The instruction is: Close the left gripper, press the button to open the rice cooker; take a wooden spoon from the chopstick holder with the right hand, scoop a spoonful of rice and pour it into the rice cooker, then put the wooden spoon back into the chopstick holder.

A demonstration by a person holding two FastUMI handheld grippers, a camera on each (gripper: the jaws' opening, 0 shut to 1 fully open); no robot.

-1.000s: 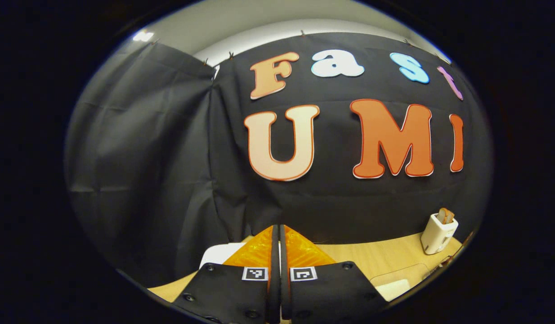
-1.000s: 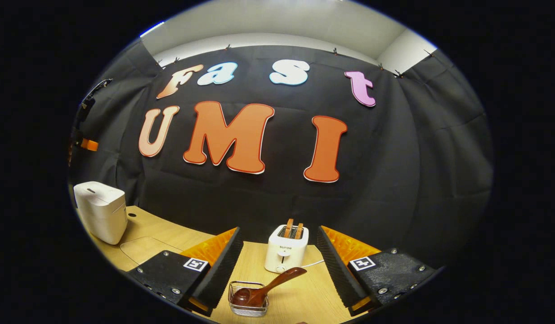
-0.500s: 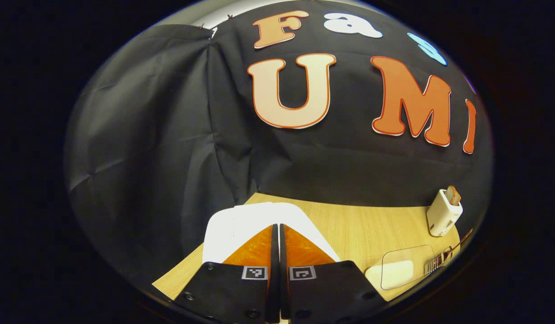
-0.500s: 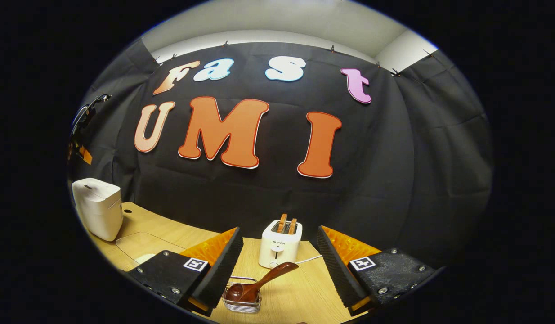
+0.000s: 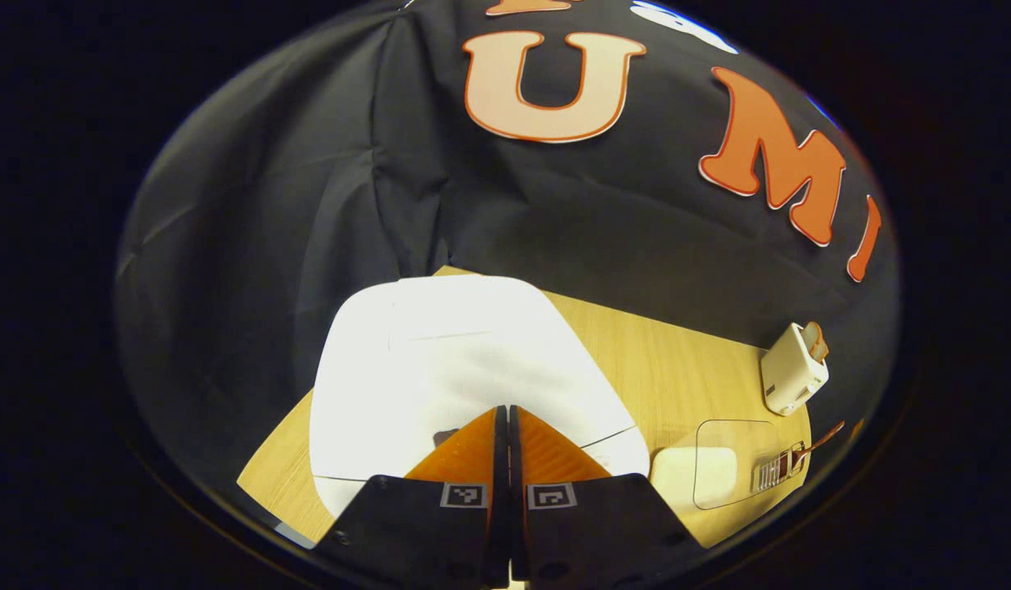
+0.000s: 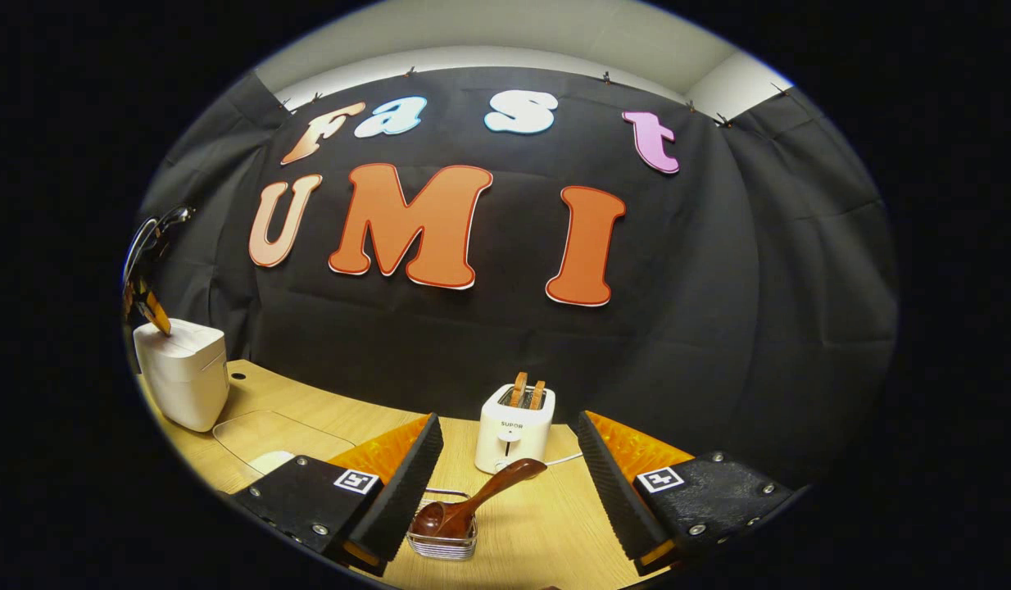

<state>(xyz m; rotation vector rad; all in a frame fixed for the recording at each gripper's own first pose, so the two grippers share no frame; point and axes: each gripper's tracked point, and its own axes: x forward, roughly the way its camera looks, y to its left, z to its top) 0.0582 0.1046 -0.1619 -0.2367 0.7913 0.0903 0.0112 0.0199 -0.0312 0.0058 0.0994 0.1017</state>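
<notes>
Spoon (image 6: 473,506) bowl-down in wire holder (image 6: 442,544).

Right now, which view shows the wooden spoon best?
The right gripper view: the dark brown wooden spoon lies close ahead between open jaws, bowl in the small wire basket, handle sticking out. The left gripper view shows it tiny at the table's far edge.

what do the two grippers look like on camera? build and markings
Both share one build. The left gripper has two black plates with screw heads, each carrying a small square black-and-white tag, and its jaws taper to a wedge. The right gripper has the same black screwed plates, one square tag on each, and ridged inner faces on its jaws. No cables or sleeves are visible near either.
</notes>
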